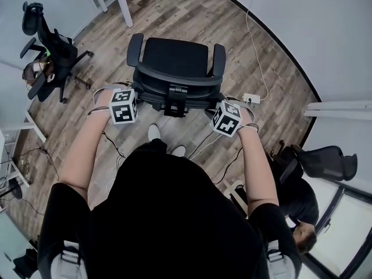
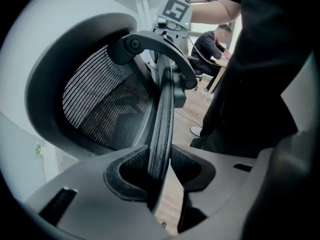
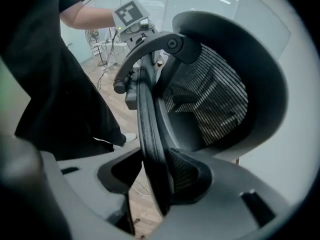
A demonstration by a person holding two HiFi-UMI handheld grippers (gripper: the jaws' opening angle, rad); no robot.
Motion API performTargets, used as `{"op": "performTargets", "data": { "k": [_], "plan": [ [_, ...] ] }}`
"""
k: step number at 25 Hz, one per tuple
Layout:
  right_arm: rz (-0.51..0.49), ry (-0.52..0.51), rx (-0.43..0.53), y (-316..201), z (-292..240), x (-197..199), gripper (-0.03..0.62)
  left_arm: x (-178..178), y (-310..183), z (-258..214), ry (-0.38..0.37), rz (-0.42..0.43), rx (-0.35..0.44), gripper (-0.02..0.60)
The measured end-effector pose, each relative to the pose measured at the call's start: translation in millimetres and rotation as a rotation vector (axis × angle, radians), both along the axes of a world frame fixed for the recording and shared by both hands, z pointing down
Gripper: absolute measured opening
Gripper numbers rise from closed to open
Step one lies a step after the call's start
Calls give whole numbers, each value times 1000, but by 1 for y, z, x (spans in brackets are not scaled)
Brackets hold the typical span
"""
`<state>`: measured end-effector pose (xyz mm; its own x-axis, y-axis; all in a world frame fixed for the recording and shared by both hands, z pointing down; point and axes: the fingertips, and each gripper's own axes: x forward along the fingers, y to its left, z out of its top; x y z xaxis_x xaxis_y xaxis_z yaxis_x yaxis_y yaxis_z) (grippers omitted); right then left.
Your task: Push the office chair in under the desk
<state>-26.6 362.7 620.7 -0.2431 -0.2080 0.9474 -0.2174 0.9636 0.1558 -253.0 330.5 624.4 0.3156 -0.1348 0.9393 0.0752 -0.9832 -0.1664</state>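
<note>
The office chair [image 1: 174,60] stands on the wooden floor [image 1: 192,4] in the middle of the room, just in front of the person, with its seat turned to the far side. It is out in the open on the near side of the white bench legs [image 1: 125,7], not under the bench.

Both tongs point steeply down onto the top rim of the backrest [image 2: 165,109], one at each end. The left tongs [image 2: 162,171] are at the rim's left end and are narrowed onto it, with both pads [image 2: 130,166] against the mesh-covered edge. The right tongs [image 3: 157,176] stand wide around the rim's right end. There the rim leans on the right-hand pad [image 3: 185,176], while a gap showing floor remains on the other side.

A second black chair [image 1: 49,54] stands at the far left by the wall. A white power strip [image 1: 251,98] lies on the floor just right of the office chair, its cable running to the far side.
</note>
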Motion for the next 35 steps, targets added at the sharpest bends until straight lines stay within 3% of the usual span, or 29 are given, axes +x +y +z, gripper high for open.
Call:
{"op": "performTargets", "data": {
  "k": [7, 21, 35],
  "plan": [
    [-70, 85, 3, 1, 12, 1, 135, -3, -3, 11, -61, 57, 22, 126],
    [-71, 97, 28, -6, 15, 3, 126, 1, -8, 13, -20, 99, 20, 107],
    [-40, 129, 49, -69, 16, -8, 126, -10, -73, 13, 1, 126, 72, 103]
  ]
}}
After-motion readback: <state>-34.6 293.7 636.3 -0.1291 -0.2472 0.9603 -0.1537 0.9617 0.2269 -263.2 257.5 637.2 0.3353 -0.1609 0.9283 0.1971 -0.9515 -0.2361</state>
